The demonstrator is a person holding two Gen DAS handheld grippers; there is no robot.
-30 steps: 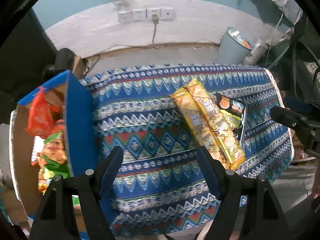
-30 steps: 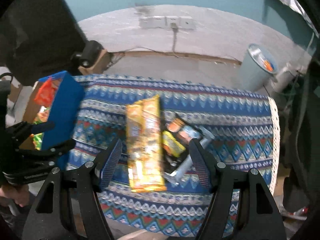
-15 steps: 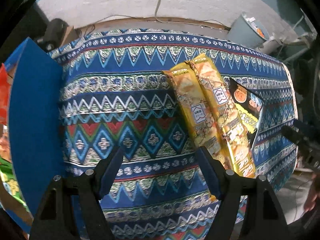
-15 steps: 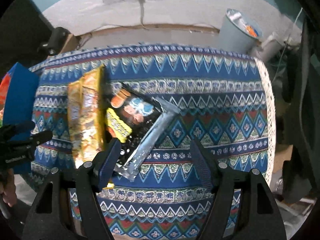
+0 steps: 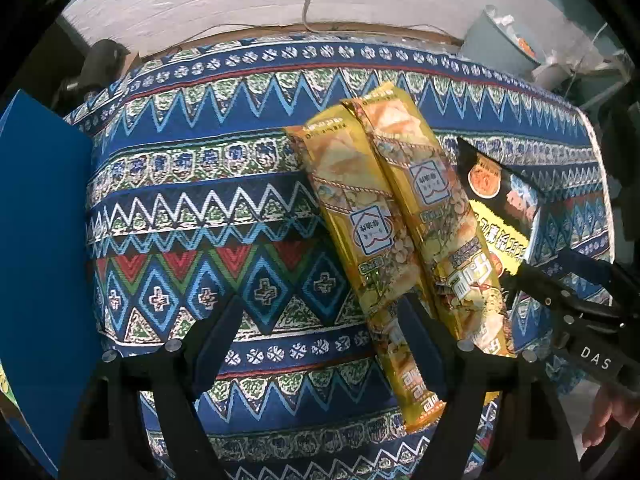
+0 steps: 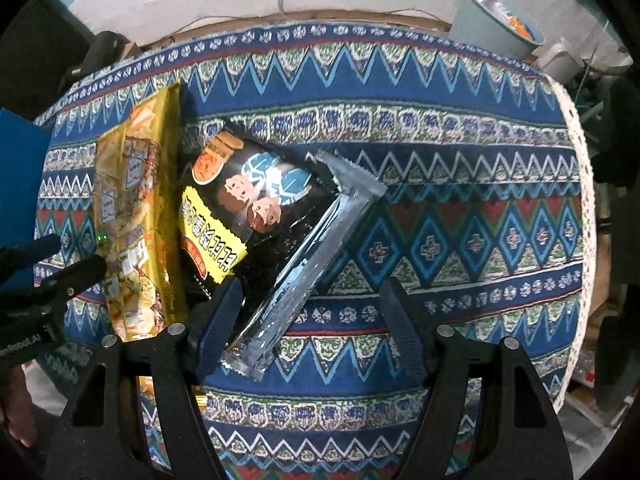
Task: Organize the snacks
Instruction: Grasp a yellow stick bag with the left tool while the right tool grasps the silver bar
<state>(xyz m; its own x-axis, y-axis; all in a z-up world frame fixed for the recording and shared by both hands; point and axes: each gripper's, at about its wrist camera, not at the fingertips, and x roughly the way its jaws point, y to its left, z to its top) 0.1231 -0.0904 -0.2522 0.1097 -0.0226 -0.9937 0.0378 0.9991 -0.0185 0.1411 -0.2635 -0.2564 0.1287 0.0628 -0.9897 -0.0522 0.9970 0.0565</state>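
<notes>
Between right gripper (image 6: 310, 316) spread jaws, black snack bag (image 6: 256, 216), seemingly ungripped

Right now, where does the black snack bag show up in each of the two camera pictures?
Left wrist view: the black snack bag lies at the right, partly tucked under the yellow packets.
Right wrist view: the same bag lies left of centre, just ahead of the left-hand finger, with its silver edge toward the middle.
Shared landmark: the yellow packets, right beside the bag in both views.

Patterned tablecloth (image 5: 240, 216) under yellow packets (image 5: 376, 216), black packet (image 6: 256, 216).
</notes>
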